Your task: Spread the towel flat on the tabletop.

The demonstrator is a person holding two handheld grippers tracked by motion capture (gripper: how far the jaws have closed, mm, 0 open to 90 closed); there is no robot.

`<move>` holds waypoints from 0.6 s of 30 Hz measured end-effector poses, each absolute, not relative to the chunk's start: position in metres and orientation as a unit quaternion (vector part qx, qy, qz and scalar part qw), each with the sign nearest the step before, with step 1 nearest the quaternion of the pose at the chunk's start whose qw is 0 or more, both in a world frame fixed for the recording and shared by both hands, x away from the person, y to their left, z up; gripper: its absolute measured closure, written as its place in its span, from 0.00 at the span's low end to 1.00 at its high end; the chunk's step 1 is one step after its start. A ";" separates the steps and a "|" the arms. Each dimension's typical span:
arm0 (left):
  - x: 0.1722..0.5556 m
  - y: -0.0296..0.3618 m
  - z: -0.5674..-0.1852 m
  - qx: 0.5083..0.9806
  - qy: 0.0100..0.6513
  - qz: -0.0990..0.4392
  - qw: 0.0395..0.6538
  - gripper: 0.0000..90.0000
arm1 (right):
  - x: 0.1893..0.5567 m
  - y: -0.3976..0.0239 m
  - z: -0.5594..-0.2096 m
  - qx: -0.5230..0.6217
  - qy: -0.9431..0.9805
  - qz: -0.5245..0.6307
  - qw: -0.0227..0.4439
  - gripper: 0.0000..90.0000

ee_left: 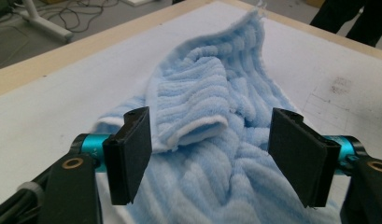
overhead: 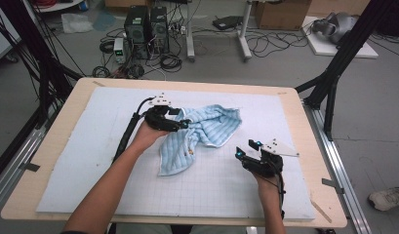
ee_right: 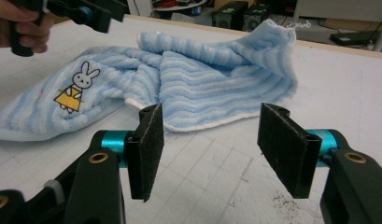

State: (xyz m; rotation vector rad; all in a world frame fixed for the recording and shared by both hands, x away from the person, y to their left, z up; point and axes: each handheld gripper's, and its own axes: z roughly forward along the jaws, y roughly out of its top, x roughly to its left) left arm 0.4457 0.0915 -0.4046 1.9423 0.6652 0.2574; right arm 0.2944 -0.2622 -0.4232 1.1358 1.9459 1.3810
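On the white gridded mat (overhead: 89, 161), near its middle, a light-blue striped towel (overhead: 202, 134) lies crumpled, with folds heaped up and one corner turned over, a rabbit picture (ee_right: 76, 86) on its nearer part being seen in the right gripper view. Judged from this, the spreading or folding of the towel is hardly begun: no edge is laid straight, no corner is gripped, and the whole of the flattening is left to be done. At the towel's left side the left gripper (overhead: 180, 122) is held over the cloth with its jaws standing wide apart; in the left gripper view (ee_left: 209, 156) towel is seen between and beyond the pads, but nothing is pinched by them. Off the towel's right edge, over bare mat, the right gripper (overhead: 246, 156) is held, its jaws likewise parted and nothing caught between them (ee_right: 209, 144). The mat is carried by a pale wooden table (overhead: 314, 146), whose border is left uncovered around the towel's mat. Beyond the towel, on the grey floor (overhead: 285, 58), computer towers (overhead: 148, 27), loose cables and a cardboard box (overhead: 282, 13) are seen, and black frame legs (overhead: 333, 78) are set at the table's sides.
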 end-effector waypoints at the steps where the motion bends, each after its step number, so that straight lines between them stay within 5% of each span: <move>1: 0.448 0.089 -0.405 0.812 0.276 0.110 0.503 0.34 | 0.293 -0.262 -0.423 0.416 0.713 0.509 0.246 0.45; 5: 0.460 0.073 -0.415 0.841 0.272 0.114 0.453 0.36 | 0.293 -0.261 -0.424 0.412 0.713 0.512 0.244 0.45; 9: 0.469 0.062 -0.424 0.861 0.281 0.121 0.407 0.55 | 0.293 -0.257 -0.427 0.411 0.717 0.510 0.237 0.44; 12: 0.473 0.061 -0.426 0.852 0.289 0.126 0.419 0.89 | 0.293 -0.257 -0.428 0.411 0.718 0.510 0.235 0.44; 18: 0.483 0.080 -0.423 0.805 0.342 0.089 0.476 0.93 | 0.297 -0.253 -0.428 0.413 0.717 0.514 0.228 0.45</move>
